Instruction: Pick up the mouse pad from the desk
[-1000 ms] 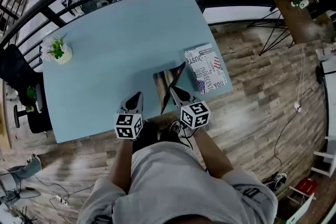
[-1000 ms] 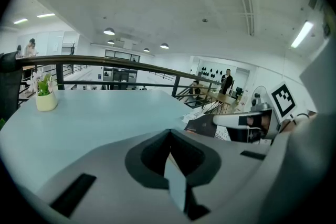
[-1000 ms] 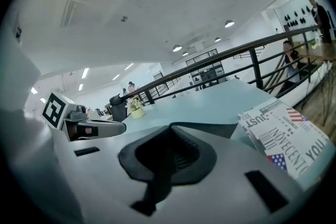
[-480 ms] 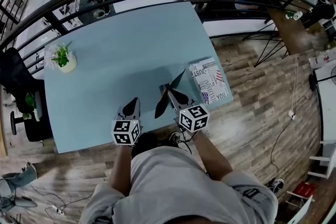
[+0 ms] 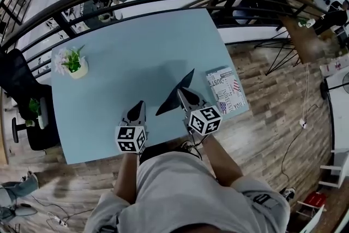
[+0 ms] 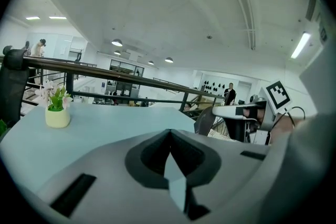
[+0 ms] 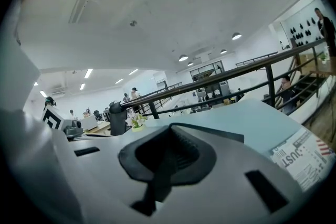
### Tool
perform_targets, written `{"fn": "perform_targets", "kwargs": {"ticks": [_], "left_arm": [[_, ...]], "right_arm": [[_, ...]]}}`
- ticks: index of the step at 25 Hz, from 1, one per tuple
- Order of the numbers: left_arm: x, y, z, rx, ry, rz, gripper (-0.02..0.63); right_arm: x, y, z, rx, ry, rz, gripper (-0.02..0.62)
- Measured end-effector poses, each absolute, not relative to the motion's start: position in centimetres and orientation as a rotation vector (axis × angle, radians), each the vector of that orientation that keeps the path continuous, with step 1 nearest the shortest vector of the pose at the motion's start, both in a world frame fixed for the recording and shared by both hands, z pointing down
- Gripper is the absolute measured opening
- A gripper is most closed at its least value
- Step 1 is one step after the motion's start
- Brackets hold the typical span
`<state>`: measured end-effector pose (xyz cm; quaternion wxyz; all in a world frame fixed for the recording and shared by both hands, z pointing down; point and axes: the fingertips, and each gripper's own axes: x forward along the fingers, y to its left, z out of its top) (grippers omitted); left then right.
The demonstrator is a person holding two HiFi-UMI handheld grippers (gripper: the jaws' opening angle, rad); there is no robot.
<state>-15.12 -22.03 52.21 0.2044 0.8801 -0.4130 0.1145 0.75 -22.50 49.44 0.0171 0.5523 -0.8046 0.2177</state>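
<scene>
One mouse pad [image 5: 167,106] in right claw [image 5: 180,91]

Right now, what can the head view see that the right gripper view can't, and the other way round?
Only the head view: the person's grey-shirted torso and the marker cube on the right gripper. Only the right gripper view: the ceiling with its lights. Both: the blue desk, the potted plant, the printed sheet, and the dark mouse pad, clamped in the right gripper's shut jaws and held up off the desk.
</scene>
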Motion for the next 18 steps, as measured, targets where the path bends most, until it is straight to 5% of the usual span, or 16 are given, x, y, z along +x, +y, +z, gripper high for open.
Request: {"fn": "perform_targets", "kwargs": {"ticks": [18], "left_arm": [[-17.3,-26.7,46.5,2.452,-1.296,0.174,0.012]], "right_arm": [[-2.6,-27.8,45.3,1.588,-2.605,0.52,0.016]]}}
